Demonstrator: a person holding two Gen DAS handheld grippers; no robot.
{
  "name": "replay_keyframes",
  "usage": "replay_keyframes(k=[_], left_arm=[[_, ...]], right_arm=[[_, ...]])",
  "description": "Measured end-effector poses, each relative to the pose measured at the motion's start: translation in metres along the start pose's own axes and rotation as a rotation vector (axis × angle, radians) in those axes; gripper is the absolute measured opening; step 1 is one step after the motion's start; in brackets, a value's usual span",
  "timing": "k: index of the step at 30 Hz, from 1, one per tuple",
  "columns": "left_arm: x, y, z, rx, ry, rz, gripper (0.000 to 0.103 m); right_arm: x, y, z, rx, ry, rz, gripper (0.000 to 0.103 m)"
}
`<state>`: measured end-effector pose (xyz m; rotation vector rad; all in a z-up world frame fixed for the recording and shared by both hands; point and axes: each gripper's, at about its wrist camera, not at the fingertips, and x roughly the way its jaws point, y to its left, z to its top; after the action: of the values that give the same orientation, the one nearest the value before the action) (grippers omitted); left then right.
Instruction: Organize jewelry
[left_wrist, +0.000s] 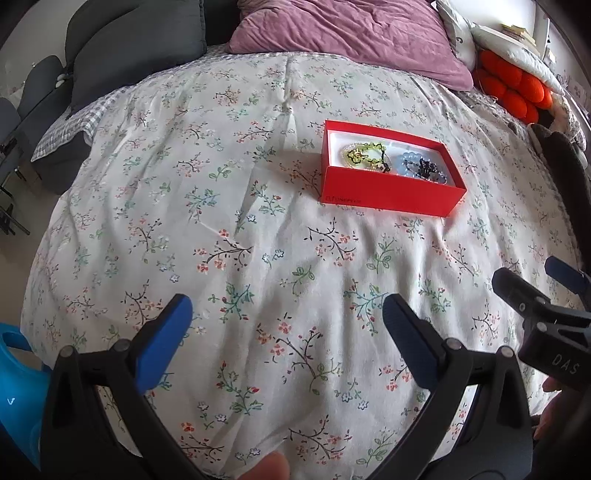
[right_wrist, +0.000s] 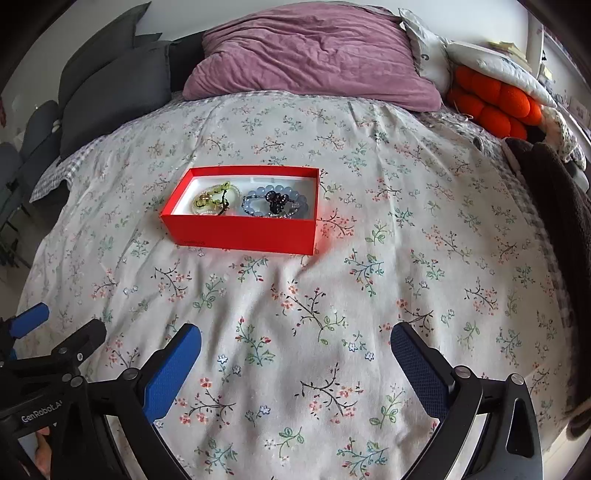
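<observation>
A red open box (left_wrist: 391, 194) (right_wrist: 243, 232) lies on the floral bedspread. Inside it lie a yellow-green bead bracelet (left_wrist: 364, 153) (right_wrist: 214, 199) on the left and a pale blue bead bracelet (left_wrist: 408, 162) (right_wrist: 258, 201) with dark beads (left_wrist: 428, 170) (right_wrist: 277, 199) on the right. My left gripper (left_wrist: 288, 314) is open and empty, well short of the box. My right gripper (right_wrist: 295, 343) is open and empty, also short of the box. Each gripper shows at the edge of the other's view: the right one (left_wrist: 546, 291), the left one (right_wrist: 55, 328).
A purple pillow (right_wrist: 314, 55) lies at the head of the bed, dark grey cushions (right_wrist: 107, 85) at back left, an orange knotted cushion (right_wrist: 495, 99) at back right. A dark blanket (right_wrist: 554, 192) lies along the right edge. A blue object (left_wrist: 18, 376) sits at lower left.
</observation>
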<state>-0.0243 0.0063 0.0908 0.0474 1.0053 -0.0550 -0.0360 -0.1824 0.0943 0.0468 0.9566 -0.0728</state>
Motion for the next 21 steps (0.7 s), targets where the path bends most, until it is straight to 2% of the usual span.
replay_keyframes(k=[21], left_arm=[[-0.0002,0.0011,0.0001,-0.001,0.001,0.002,0.102]], right_arm=[[0.0042,0.0028,-0.0024,-0.008,0.014,-0.005,0.103]])
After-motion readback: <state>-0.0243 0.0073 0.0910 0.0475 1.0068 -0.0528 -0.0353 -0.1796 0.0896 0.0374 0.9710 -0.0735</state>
